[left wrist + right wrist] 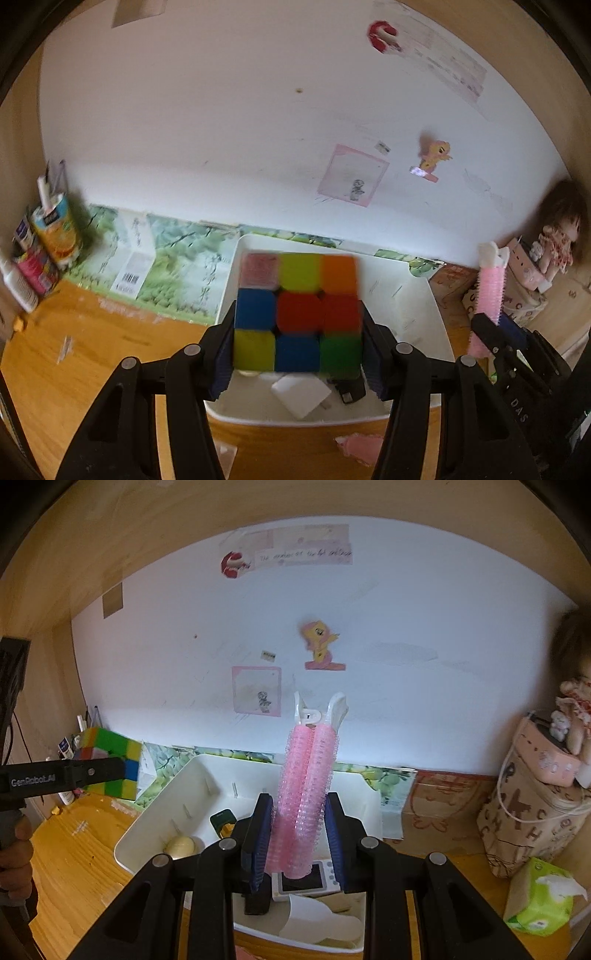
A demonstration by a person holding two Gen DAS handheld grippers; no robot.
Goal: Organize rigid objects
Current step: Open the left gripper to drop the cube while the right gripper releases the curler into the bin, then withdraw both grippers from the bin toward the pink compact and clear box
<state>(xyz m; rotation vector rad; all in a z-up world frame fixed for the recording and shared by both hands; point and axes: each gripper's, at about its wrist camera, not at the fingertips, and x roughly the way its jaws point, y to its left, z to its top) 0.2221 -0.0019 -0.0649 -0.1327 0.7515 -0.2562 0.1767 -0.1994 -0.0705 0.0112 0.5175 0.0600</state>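
Wooden desk point(85, 853), orange-yellow grain, light scuffs and pale scraps on the left part of both views.

White plastic bin point(147, 834) sits on it at centre frame, against the back edge.

Green landscape-print book or sheet point(166, 280) lies flat behind the bin, barcode showing, left of centre in the left wrist view.

Far left: cluster of upright cartons and bottles point(48, 243), blurred.

Right side, right wrist view: patterned drawstring bag point(524, 827) standing near the wall; green tissue pack point(539, 901) at lower right, a tissue sticking out.

Pink scrap point(360, 445) on the desk just in front of the bin, lower centre.
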